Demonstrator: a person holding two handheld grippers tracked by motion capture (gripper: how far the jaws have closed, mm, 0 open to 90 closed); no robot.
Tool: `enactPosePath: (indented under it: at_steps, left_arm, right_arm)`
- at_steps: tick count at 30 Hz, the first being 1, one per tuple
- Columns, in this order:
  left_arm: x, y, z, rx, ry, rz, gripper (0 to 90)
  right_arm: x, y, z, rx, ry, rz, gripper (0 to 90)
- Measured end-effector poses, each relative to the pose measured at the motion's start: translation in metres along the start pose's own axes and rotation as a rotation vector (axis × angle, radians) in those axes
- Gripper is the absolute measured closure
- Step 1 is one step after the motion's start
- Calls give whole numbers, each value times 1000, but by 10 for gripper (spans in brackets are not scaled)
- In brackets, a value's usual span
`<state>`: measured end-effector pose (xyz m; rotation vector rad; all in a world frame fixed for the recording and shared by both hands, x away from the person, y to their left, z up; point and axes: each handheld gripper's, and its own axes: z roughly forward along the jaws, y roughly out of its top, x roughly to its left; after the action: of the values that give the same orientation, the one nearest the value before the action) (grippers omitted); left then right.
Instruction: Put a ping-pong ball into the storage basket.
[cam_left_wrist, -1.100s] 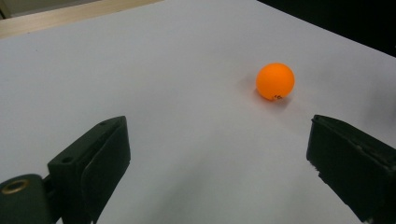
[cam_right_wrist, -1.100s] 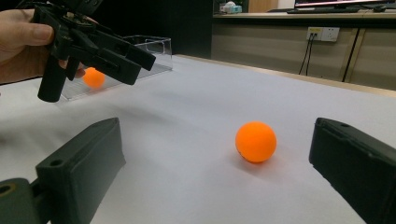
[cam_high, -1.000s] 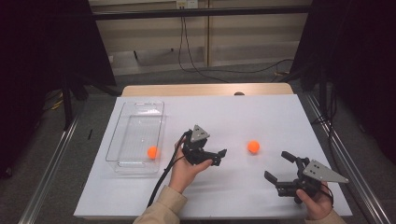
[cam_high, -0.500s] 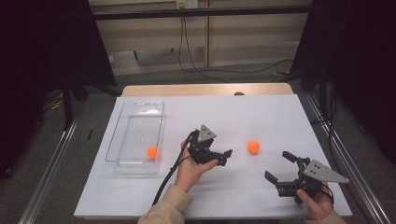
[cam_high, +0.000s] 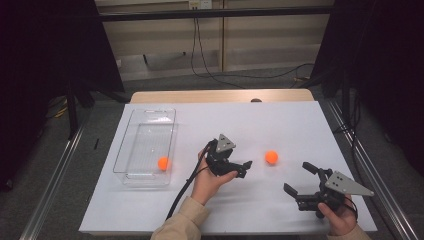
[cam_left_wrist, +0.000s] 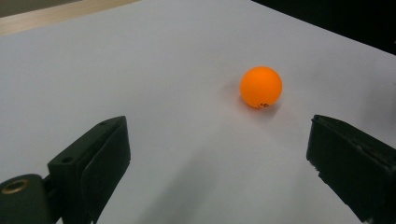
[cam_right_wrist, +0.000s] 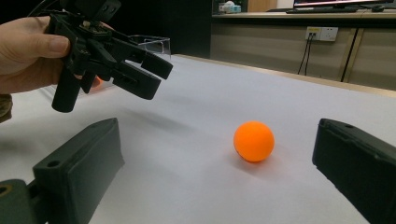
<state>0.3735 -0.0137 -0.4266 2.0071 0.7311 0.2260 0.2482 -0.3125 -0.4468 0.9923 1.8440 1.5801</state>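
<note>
Hard to make out the second orange ball (cam_high: 163, 163) in the clear tray (cam_high: 131, 131), well behind the left gripper (cam_high: 244, 168); in the right gripper view just an orange smudge (cam_right_wrist: 96, 82) behind that gripper's body (cam_right_wrist: 148, 73), tray walls half hidden too. Lower jaw ends cut off at the frame bottom in both gripper views. Some tiny dark print low on the loose orange ball (cam_left_wrist: 261, 87), too small to read.

No real long axis on a ball, so no pointing direction worth calling; just sitting on the white table (cam_high: 280, 120), print side facing the left gripper's camera.

Loose ball (cam_high: 271, 157) just ahead of the left gripper's tips, a bit off to its right jaw side, not touching anything. From the right gripper (cam_high: 302, 180), ahead and roughly between the jaw lines, still well apart (cam_right_wrist: 253, 141).

Left gripper held above the table, jaws spread wide with nothing between them, aimed toward the ball, hand (cam_high: 209, 181) wrapped under it, forearm coming in from the bottom edge, cable trailing back. Right gripper low near the table's near edge, jaws also wide apart and empty, hand (cam_high: 339, 220) gripping the rear.
</note>
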Motion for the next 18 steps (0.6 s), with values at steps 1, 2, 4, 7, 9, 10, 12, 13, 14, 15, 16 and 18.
enactPosePath:
  at_steps: [1,2,4,7,9,10,12,13,14,15,16,18]
  left_arm:
    - [0,0,0,4,1,7,63]
    - [-1,0,1,6,2,12,63]
    - [-2,1,2,3,-1,10,63]
    - [-3,1,5,-5,-4,13,63]
    - [-4,1,7,0,-4,16,64]
    - [-4,1,9,4,-6,21,64]
    - [-5,1,10,7,-7,20,64]
    - [-5,1,11,8,-8,24,64]
    - [-6,1,12,6,-12,19,64]
    - [-7,2,12,5,-12,23,64]
    - [-7,2,13,3,-13,25,64]
    - [-8,4,15,5,-19,26,63]
  right_arm:
    - [0,0,0,0,1,1,14]
    - [0,0,0,0,1,0,14]
    - [0,0,0,0,2,1,14]
    - [0,0,0,0,2,2,14]
    - [0,0,0,-1,1,1,15]
    - [0,0,0,-1,2,1,15]
    - [0,0,-1,-2,2,1,15]
    - [0,0,-1,-2,2,1,15]
    - [0,0,-1,-3,1,2,15]
    - [0,0,-1,-4,1,2,15]
    - [0,0,-1,-5,1,2,16]
    - [0,0,-1,-4,1,2,16]
